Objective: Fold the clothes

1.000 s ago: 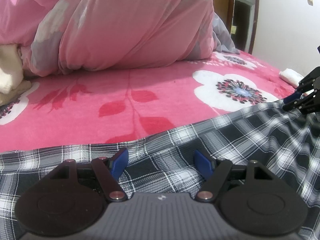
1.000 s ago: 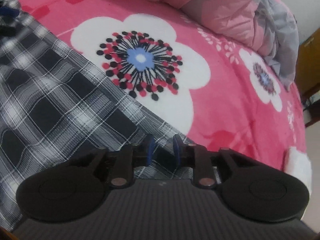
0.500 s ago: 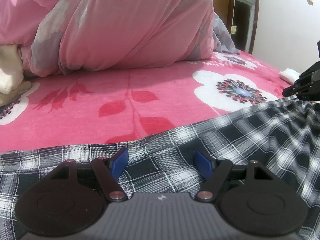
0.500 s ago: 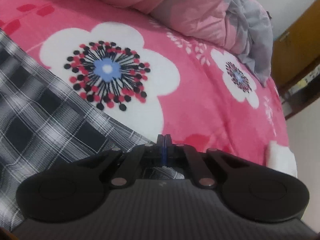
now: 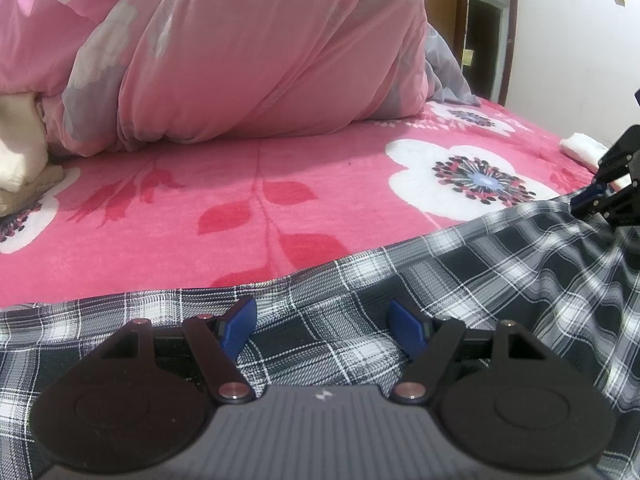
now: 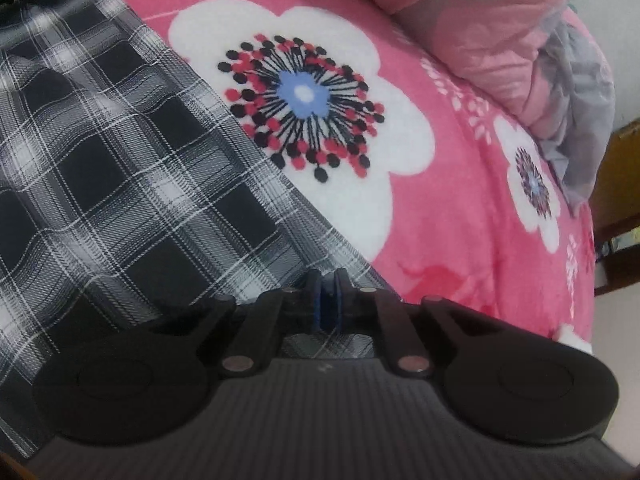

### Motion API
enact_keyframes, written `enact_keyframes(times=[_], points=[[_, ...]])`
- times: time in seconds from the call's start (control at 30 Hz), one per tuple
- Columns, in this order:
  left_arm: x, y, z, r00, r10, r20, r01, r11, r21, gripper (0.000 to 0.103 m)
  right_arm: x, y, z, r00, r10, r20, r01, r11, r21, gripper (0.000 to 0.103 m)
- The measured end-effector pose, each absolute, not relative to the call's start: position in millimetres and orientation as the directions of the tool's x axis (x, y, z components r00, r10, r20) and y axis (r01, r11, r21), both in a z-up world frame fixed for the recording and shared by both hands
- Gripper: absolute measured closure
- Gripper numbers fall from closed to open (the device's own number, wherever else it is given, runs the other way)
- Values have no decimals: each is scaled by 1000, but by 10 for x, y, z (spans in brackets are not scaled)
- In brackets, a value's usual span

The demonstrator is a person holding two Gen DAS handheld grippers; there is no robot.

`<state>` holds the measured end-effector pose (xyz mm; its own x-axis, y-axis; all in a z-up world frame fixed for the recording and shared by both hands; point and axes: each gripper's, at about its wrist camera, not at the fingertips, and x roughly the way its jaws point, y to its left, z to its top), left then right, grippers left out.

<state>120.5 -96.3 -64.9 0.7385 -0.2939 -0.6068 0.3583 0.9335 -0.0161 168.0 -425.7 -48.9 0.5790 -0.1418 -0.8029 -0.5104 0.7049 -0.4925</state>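
Note:
A black-and-white plaid garment [image 5: 460, 280] lies spread over the near part of the pink flowered bed cover [image 5: 240, 200]. My left gripper [image 5: 322, 322] rests low over the plaid with its blue pads wide apart, open, pinching nothing. At the far right of that view my right gripper [image 5: 588, 200] sits at the garment's edge, where folds run up to its tips. In the right wrist view the right gripper [image 6: 326, 300] has its jaws a narrow slit apart and opening, with the plaid garment [image 6: 120, 168] edge between its pads.
A bulky pink quilt [image 5: 224, 52] is piled at the back of the bed, with cream cloth [image 5: 18, 148] at the far left. A small white folded cloth [image 5: 582, 150] lies near the bed's right edge, beside a white wall and a dark doorway.
The right gripper shut fully above the plaid's edge, then came back down onto the edge with its pads slightly parted, and rolled. The left gripper kept still.

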Motion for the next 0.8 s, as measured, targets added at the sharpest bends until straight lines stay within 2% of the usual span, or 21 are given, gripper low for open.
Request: enact_keyframes(times=[0.07, 0.33, 0.67, 0.8], points=[[1204, -963, -649, 739, -294, -607, 358, 933, -16, 29, 1710, -4258, -453, 577, -153, -802, -522, 687, -506, 83], [1203, -965, -646, 739, -293, -607, 358, 934, -15, 29, 1895, -4292, -454, 480, -137, -867, -598, 672, -437, 83], [1201, -968, -644, 739, -293, -607, 358, 934, -15, 29, 1712, -4269, -539, 556, -137, -820, -506, 727, -464, 102], [1199, -969, -643, 739, -294, -606, 358, 934, -16, 29, 1642, -4228, -472, 607, -172, -776, -460, 721, -519, 103]])
